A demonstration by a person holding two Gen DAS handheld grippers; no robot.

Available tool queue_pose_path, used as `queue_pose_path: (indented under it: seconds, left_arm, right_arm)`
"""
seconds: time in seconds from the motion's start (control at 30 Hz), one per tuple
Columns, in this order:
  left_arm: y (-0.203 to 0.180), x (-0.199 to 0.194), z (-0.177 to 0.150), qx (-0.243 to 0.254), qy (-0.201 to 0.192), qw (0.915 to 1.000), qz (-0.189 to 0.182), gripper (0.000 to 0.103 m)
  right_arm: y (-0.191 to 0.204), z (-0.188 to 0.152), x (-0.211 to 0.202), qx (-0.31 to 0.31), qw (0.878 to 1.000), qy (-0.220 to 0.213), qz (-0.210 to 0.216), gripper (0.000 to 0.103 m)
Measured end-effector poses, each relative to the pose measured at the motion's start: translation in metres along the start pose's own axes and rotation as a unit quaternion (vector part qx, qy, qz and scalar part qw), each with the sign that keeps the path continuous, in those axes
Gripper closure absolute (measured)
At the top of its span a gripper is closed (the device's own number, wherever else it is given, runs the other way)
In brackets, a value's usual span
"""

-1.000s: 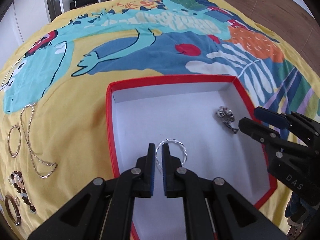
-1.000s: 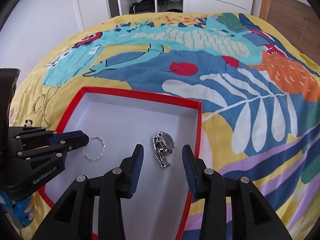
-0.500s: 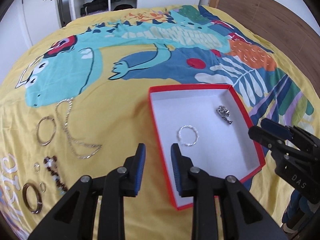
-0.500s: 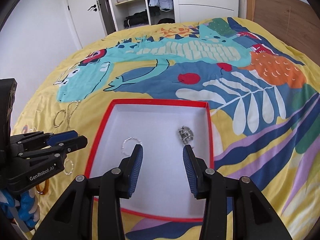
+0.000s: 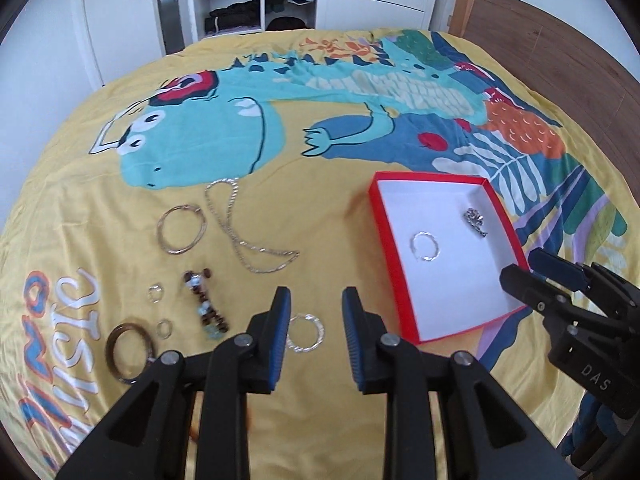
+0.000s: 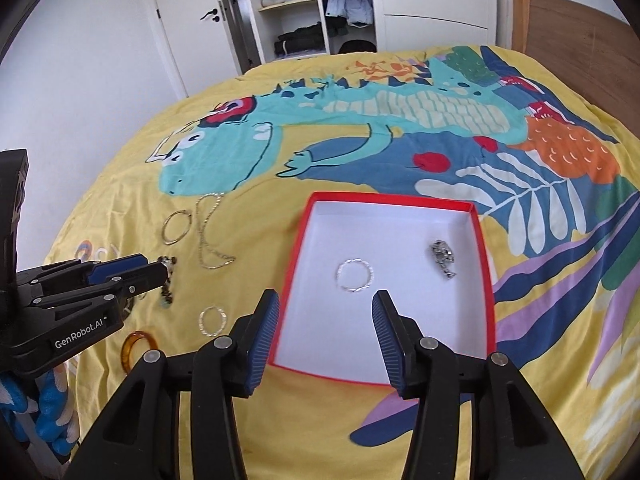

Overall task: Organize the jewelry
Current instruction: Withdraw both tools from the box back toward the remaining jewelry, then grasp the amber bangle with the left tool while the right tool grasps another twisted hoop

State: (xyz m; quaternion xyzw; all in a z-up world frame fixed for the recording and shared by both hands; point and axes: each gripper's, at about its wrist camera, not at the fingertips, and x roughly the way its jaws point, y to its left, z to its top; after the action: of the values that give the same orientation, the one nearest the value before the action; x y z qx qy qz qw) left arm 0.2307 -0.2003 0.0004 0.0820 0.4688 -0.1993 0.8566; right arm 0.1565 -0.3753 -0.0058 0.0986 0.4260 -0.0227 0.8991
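Both tongs have pulled back & up from the red box [image 5: 394,258] since 1 s ago: then the left tongs [image 5: 314,334] were nearly pressed together at the twisted silver bangle [image 5: 426,246] inside the box, now they're spread, empty, w/ that bangle lying on the white floor of the box, off to their front-right. Right tongs [image 6: 324,334] also spread & empty, hanging over the box's near rim.

Near to far, from the left tongs: a second twisted silver ring [image 5: 306,333] sits on the yellow bedspread [image 5: 340,152] right btwn the tips, closer to the left finger [image 5: 280,330]. Just left of them, a brown beaded bracelet [image 5: 206,306], two tiny rings [image 5: 155,293], a dark brown bangle [image 5: 130,350]. Further ahead-left, a silver chain necklace [image 5: 248,232] & a big thin hoop [image 5: 182,229]. Ahead-right in the box, past the bangle, a silver watch [image 5: 475,221] near the far right wall.

Step in hand, prob.: pick the ring btwn the left tips next. To do it well: centre the tongs over one side of the loop, not the whole ring; come down steep so one finger drops inside the loop, one outside; press lightly into the soft cover & close on the wire. Thin, twisted metal on fabric – likely to skate or snag cloth, so lift slow. Keep right tongs clear of the box mouth for the drop.
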Motion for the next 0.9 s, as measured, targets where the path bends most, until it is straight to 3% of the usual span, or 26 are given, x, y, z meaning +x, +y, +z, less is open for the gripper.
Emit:
queue_pose_path:
  seconds: [0.27, 0.53, 0.67, 0.9]
  left_arm:
    - [0.074, -0.027, -0.041, -0.052, -0.011, 0.9974, 0.048, 0.078]
    - [0.147, -0.037, -0.086, -0.106, 0.001, 0.9905, 0.088, 0.078]
    - [0.166, -0.033, -0.103, -0.118, 0.012, 0.9895, 0.083, 0.078]
    - [0.158, -0.002, -0.118, -0.117, 0.044, 0.9917, 0.031, 0.077]
  right_arm:
    - [0.046, -0.004, -0.007, -0.021, 1.0, -0.002, 0.023, 0.055]
    - [0.089, -0.019, 0.016, -0.039, 0.997, 0.022, 0.057, 0.055]
    - [0.105, -0.027, 0.03, -0.046, 0.996, 0.037, 0.066, 0.055]
    - [0.123, -0.039, 0.058, -0.058, 0.994, 0.063, 0.071, 0.055]
